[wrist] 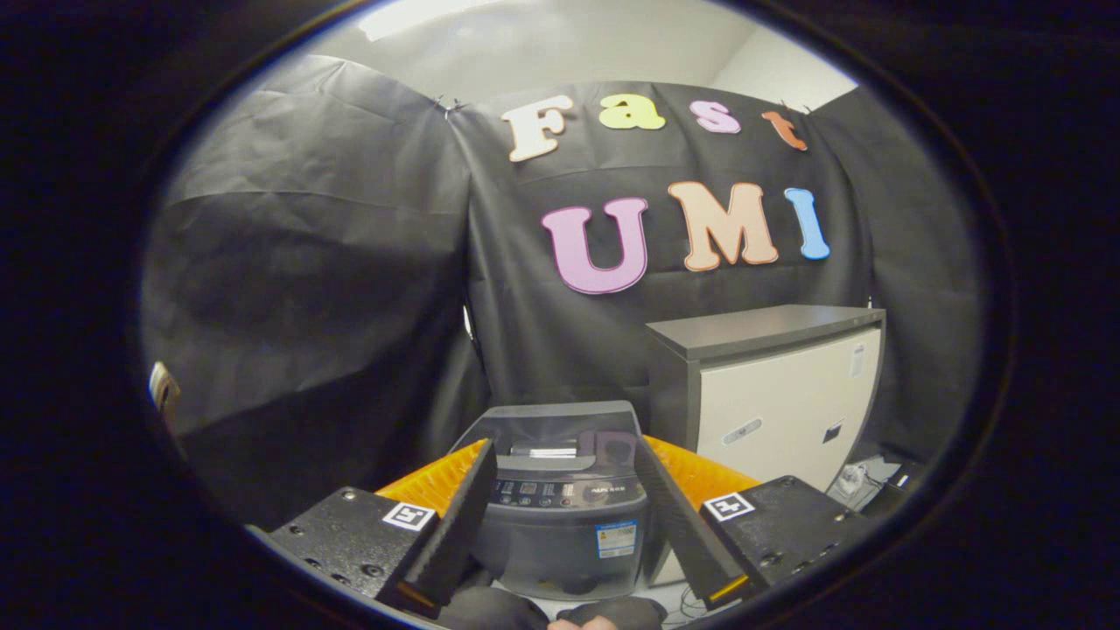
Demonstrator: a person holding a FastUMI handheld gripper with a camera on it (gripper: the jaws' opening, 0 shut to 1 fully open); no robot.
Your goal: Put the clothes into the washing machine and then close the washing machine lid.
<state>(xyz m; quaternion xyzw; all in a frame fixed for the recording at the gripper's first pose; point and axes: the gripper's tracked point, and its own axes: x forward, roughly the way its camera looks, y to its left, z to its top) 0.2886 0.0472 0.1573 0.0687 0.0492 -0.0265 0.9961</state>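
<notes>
Two claw [564, 455] fingers spread, washing machine [560, 507] between, cabinet [779, 385] beside

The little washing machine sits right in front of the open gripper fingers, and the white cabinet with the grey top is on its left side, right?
Not quite. The gripper view shows the cabinet standing to the right of the washing machine, not the left. The rest holds: the machine sits just ahead of the open gripper.
</notes>
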